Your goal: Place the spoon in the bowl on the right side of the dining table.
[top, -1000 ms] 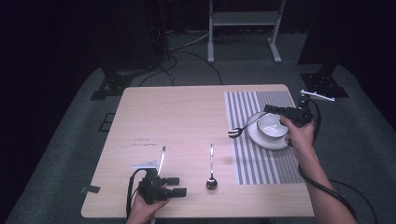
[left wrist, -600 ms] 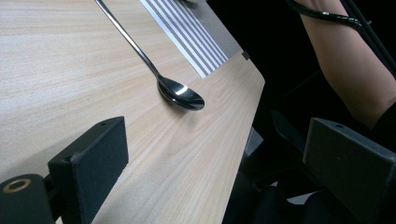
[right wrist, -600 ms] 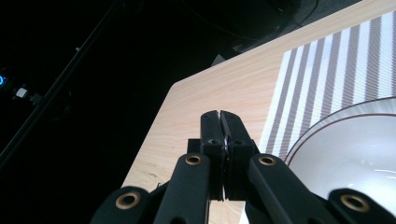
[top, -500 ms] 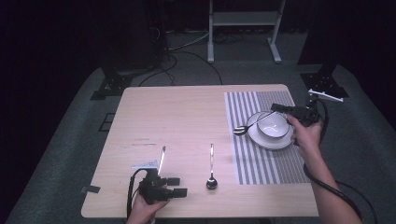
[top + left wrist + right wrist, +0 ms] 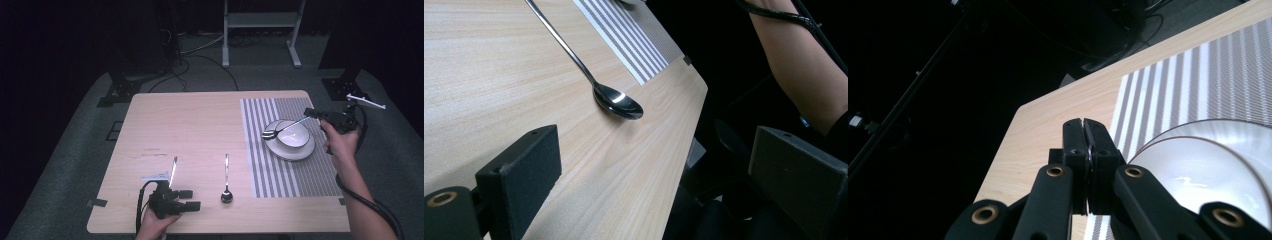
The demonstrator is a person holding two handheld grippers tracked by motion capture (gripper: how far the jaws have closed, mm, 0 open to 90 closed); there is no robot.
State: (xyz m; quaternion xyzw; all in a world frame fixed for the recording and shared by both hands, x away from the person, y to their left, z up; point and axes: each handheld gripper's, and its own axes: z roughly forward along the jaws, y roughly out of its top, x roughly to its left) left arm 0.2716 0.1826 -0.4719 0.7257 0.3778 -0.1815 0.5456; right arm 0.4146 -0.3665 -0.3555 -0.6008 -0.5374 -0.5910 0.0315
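Observation:
My right gripper (image 5: 309,113) is shut on the handle of a fork (image 5: 282,127), which slants down to the left. The fork's tines hang over the left rim of a white plate (image 5: 306,149) with a white bowl (image 5: 296,136) on it. In the right gripper view the jaws (image 5: 1084,131) are pressed together above the bowl (image 5: 1208,170). My left gripper (image 5: 192,199) rests open near the table's front edge, with nothing between its fingers (image 5: 524,170). A spoon (image 5: 226,172) lies just to its right, with its bowl end (image 5: 618,101) towards the front edge.
A striped placemat (image 5: 280,172) covers the right part of the wooden table (image 5: 190,125) under the plate. A knife (image 5: 173,169) lies just beyond my left gripper. A metal stand (image 5: 260,20) and cables are on the floor behind the table.
My right gripper has moved right and slightly away with the fork, so the tines now sit over the plate's left rim. The left gripper has stayed still.

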